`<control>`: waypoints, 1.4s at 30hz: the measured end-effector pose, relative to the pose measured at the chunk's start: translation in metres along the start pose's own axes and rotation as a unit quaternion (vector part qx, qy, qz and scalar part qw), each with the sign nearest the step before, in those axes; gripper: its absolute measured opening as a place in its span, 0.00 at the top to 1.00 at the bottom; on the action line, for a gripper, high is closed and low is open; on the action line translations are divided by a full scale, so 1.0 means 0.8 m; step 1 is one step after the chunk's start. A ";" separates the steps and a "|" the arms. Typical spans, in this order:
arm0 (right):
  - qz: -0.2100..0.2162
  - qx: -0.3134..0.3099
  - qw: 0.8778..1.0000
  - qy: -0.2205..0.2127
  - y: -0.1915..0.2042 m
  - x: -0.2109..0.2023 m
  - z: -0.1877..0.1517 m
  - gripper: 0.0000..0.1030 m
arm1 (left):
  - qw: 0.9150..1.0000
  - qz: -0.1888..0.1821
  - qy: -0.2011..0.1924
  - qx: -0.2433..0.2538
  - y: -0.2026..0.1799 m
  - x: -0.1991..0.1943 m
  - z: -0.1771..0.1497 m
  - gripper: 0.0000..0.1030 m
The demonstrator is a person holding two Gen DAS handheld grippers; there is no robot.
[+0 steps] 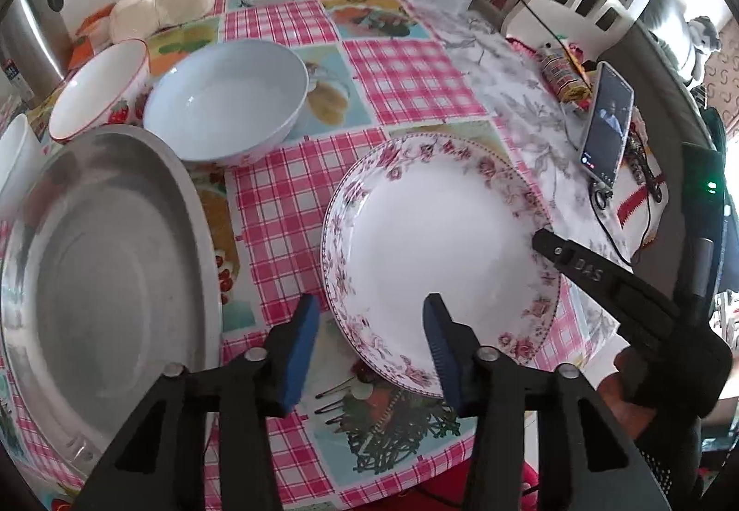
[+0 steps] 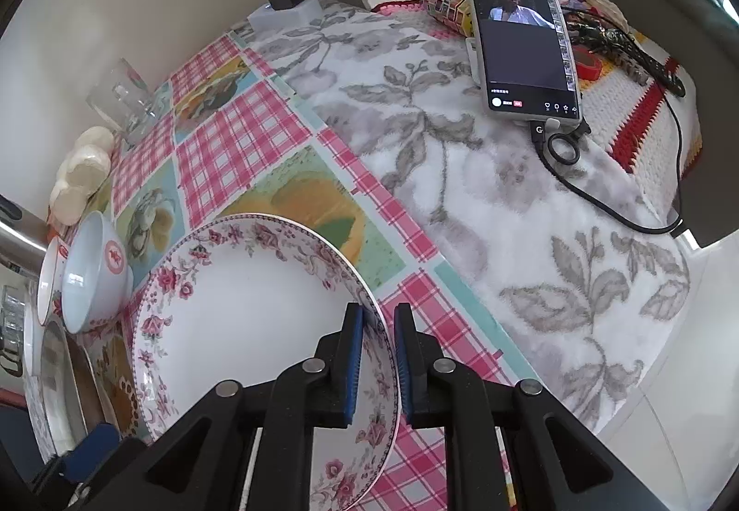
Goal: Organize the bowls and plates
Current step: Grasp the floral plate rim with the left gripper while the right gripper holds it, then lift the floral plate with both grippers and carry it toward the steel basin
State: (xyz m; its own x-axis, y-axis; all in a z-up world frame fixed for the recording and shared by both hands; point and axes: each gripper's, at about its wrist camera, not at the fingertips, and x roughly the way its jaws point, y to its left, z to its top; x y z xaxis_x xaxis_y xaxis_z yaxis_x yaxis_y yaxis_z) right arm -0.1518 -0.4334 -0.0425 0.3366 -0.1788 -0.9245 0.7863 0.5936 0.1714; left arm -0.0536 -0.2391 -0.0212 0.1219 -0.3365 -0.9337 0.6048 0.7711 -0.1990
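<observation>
Counter (image 1: 406, 63): checked pink cloth, crowded with dishes.
Floral plate (image 1: 439, 243): landmark; its far rim looks lifted.
Right gripper (image 2: 378, 358): nearly closed, pinching the plate's rim.
Left gripper (image 1: 372, 349): half open, straddling the plate's near rim; no pad contact seen.
Steel pan (image 1: 106, 280): just left of the plate.
White bowl (image 1: 226, 105): beyond the plate, near.
Advice: seat both pads on the rim before lifting; keep level.

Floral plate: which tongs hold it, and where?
Right tongs clamp the floral plate by its rim. Left tongs straddle the opposite rim, pads not touching.
</observation>
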 end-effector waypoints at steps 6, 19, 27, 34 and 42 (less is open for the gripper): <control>-0.001 0.004 1.000 -0.004 -0.004 0.001 0.003 0.85 | 1.000 0.019 0.017 0.002 -0.004 0.025 0.012 0.63; 0.008 0.008 1.000 -0.003 -0.005 0.005 0.005 0.84 | 0.999 0.026 0.026 -0.027 0.012 0.054 0.023 0.85; 0.043 0.033 0.998 0.013 -0.012 0.016 0.000 0.79 | 0.999 0.012 0.016 -0.034 0.018 0.061 0.030 0.84; 0.046 0.037 0.998 0.013 -0.012 0.016 -0.002 0.79 | 0.999 0.009 0.011 -0.031 0.018 0.061 0.029 0.84; 0.055 0.041 0.997 0.019 -0.015 0.014 -0.004 0.81 | 0.999 0.002 0.001 -0.037 0.021 0.055 0.031 0.85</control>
State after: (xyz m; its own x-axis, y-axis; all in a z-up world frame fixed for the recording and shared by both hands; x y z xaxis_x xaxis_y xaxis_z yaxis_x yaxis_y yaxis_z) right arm -0.1589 -0.4402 -0.0560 0.4053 -0.0858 -0.9101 0.7856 0.5418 0.2988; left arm -0.0182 -0.2542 -0.0583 0.1228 -0.3325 -0.9351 0.5443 0.8104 -0.2167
